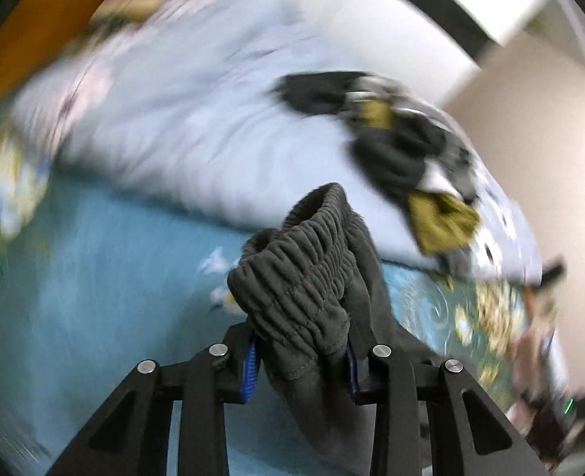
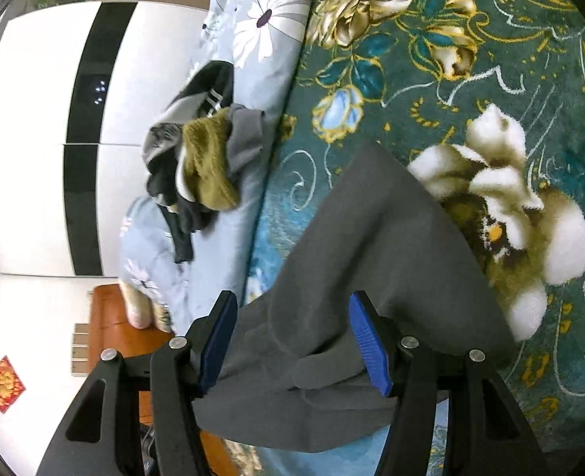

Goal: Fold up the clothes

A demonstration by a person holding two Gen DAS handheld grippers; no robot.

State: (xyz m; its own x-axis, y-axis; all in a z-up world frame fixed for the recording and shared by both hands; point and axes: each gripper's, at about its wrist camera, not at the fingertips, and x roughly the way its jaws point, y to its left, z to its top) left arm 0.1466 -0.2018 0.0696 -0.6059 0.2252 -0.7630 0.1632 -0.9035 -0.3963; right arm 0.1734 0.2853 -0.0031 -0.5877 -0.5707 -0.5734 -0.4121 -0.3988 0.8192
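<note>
Sprawling behind everything in the left wrist view: a bed under a teal floral blanket (image 1: 106, 261), with a pale blue flowered quilt (image 1: 181, 119) heaped across it, all smeared by motion blur. Sitting on the quilt, a pile of dark and olive clothes (image 1: 403, 146). Clamping the gathered elastic waistband of the grey trousers (image 1: 304, 277), the left tongs (image 1: 302, 351), nearly closed on the bunched cloth and holding it clear of the blanket.

Running sideways through the right wrist view: the same blanket (image 2: 471, 59) and quilt (image 2: 253, 31), with a black-and-white wardrobe (image 2: 46, 139) beyond. Straddling the trousers' smooth grey fabric (image 2: 371, 230), the right tongs (image 2: 294, 347), standing fairly wide; gripping or merely bracketing, impossible to tell. Likely lifting or spreading the garment for a fold; next, probably tensioning both ends and laying it flat. Showing no readable brand, label or writing anywhere.
</note>
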